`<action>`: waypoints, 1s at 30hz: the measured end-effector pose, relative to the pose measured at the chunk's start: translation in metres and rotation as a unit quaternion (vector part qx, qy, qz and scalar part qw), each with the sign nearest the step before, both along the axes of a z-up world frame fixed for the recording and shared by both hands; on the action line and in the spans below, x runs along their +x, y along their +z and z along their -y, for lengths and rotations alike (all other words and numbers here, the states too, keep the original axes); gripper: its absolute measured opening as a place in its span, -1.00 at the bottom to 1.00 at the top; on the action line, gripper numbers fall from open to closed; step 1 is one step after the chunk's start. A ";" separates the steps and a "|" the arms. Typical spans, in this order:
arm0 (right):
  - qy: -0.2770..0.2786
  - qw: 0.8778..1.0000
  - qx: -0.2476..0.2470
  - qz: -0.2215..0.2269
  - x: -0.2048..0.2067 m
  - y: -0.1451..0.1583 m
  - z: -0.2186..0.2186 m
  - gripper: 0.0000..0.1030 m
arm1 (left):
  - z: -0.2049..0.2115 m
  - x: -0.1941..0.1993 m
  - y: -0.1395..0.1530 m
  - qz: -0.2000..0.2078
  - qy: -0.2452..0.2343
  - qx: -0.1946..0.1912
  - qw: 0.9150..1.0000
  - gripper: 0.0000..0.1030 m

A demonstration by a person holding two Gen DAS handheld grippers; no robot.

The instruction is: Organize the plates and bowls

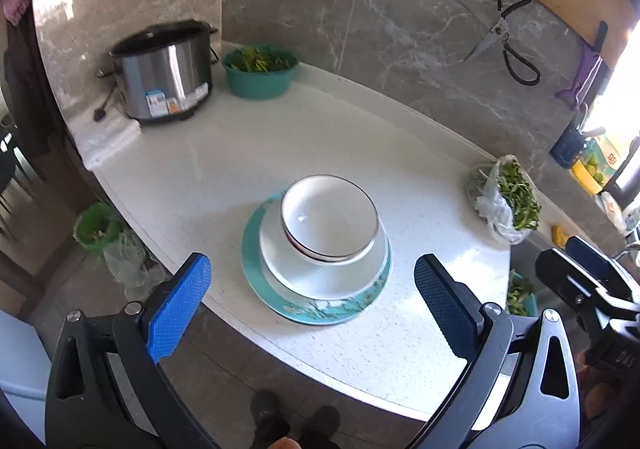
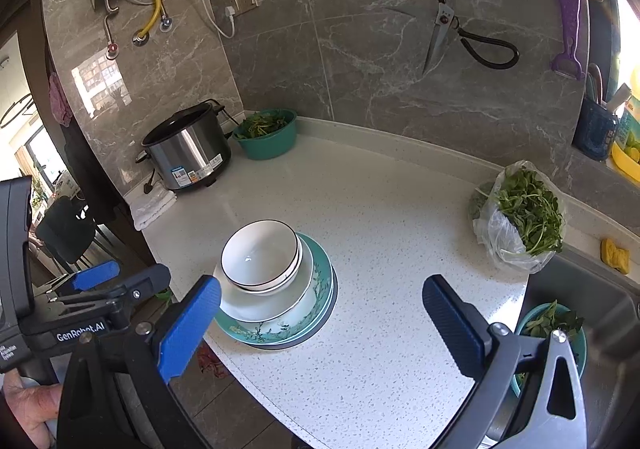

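Observation:
A stack of dishes stands near the front edge of the white counter [image 1: 248,169]. A teal flowered plate [image 1: 320,311] lies at the bottom, a white plate [image 1: 320,277] on it, and white dark-rimmed bowls [image 1: 330,219] nested on top. The stack also shows in the right wrist view: teal plate [image 2: 296,325], white plate [image 2: 272,305], bowls [image 2: 260,255]. My left gripper [image 1: 310,289] is open and empty, held in front of the stack. My right gripper [image 2: 320,313] is open and empty, to the right of the stack.
A steel cooker pot [image 1: 164,73] and a teal basin of greens [image 1: 260,71] stand at the back left. A plastic bag of greens [image 2: 520,217] lies at the right, by the sink [image 2: 580,289]. Scissors [image 2: 448,21] hang on the wall.

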State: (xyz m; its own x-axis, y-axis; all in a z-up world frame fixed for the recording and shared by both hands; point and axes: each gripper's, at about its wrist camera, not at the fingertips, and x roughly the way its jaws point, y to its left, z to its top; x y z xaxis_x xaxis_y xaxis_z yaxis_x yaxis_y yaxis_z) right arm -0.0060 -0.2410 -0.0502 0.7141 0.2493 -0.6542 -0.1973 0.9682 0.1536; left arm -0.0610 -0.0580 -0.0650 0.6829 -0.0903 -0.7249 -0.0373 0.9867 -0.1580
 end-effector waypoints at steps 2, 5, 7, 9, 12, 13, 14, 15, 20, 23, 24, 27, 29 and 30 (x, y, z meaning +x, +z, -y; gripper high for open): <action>0.000 1.000 -0.001 -0.001 0.000 0.000 -0.001 1.00 | 0.000 -0.002 0.001 0.009 -0.001 0.004 1.000 1.00; 0.000 1.000 0.000 -0.001 -0.001 0.000 -0.001 1.00 | 0.001 -0.002 0.001 0.007 0.000 0.014 1.000 1.00; 0.002 1.000 -0.002 0.000 -0.002 0.000 -0.001 1.00 | 0.002 -0.004 0.002 0.004 0.014 0.027 1.000 1.00; 0.002 1.000 -0.003 0.002 -0.002 0.001 -0.002 1.00 | 0.000 -0.006 0.002 0.004 0.028 0.035 0.999 1.00; 0.002 1.000 -0.003 0.004 -0.004 0.002 -0.001 1.00 | -0.002 -0.007 0.003 0.007 0.041 0.037 0.998 1.00; 0.001 1.000 -0.003 0.004 -0.004 0.002 -0.001 1.00 | -0.002 -0.007 0.003 0.008 0.042 0.040 0.998 1.00; 0.002 1.000 -0.002 0.004 -0.004 0.002 0.000 1.00 | -0.002 -0.007 0.003 0.009 0.043 0.041 0.998 1.00; 0.002 1.000 -0.003 0.005 -0.005 0.002 -0.001 1.00 | -0.003 -0.007 0.003 0.009 0.043 0.038 0.998 1.00; 0.004 1.000 -0.003 0.008 -0.006 0.003 -0.001 1.00 | -0.004 -0.005 0.006 0.016 0.039 0.030 0.999 1.00; 0.003 1.000 -0.004 0.008 -0.007 0.004 -0.001 1.00 | -0.001 -0.007 0.007 0.025 0.044 0.050 0.997 1.00; 0.002 1.000 -0.004 0.008 -0.007 0.004 -0.001 1.00 | 0.002 -0.009 0.008 0.026 0.049 0.064 0.996 1.00; 0.001 1.000 -0.009 0.006 -0.007 0.004 0.000 1.00 | 0.012 -0.010 0.007 0.028 0.058 0.112 0.992 1.00; 0.001 1.000 -0.009 0.003 -0.006 0.004 0.000 1.00 | 0.013 -0.010 0.005 0.024 0.048 0.105 0.993 1.00; 0.000 1.000 -0.011 0.001 -0.005 0.003 0.000 1.00 | 0.013 -0.010 0.005 0.023 0.047 0.100 0.994 1.00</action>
State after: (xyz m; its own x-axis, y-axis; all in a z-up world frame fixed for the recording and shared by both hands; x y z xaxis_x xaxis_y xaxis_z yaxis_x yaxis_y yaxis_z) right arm -0.0111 -0.2406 -0.0473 0.7159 0.2344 -0.6577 -0.1972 0.9715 0.1316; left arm -0.0711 -0.0713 -0.0600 0.7140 0.1184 -0.6900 -0.1276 0.9911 0.0380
